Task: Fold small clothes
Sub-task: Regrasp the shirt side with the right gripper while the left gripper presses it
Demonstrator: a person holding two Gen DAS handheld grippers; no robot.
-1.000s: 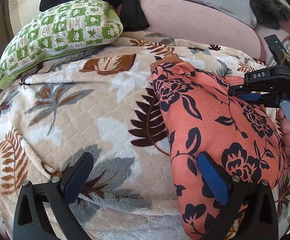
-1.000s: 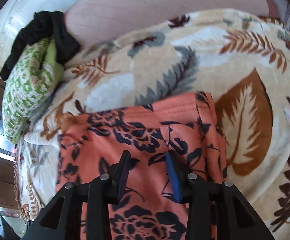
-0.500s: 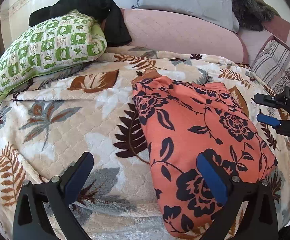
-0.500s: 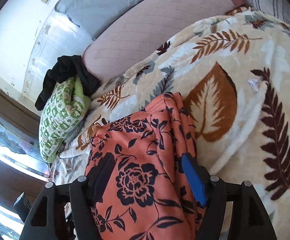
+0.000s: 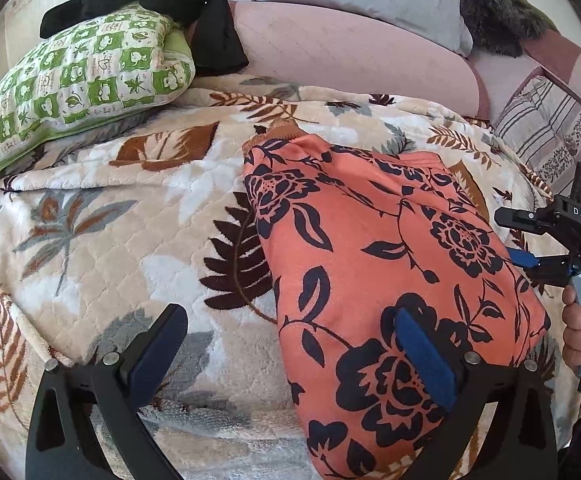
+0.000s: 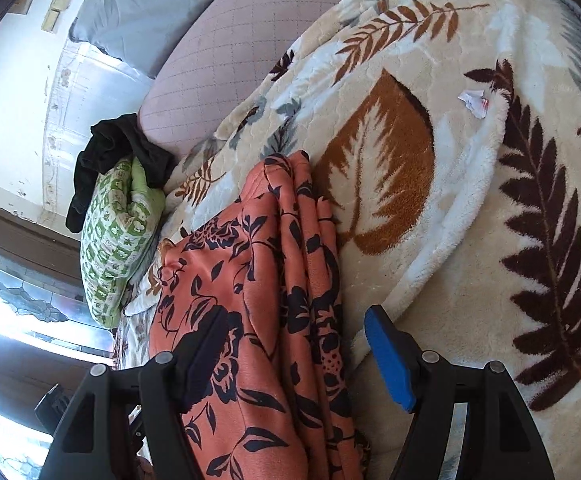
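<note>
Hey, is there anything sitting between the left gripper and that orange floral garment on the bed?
Nothing visible. The left gripper is open just above the near end of the orange floral garment, which lies on the leaf-print blanket. The green pillow lies well off at the far left.

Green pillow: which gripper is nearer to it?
Left. The left gripper is open over the garment's left edge, on the pillow's side. The right gripper is open at the garment's right edge, with the garment between it and the pillow.
</note>
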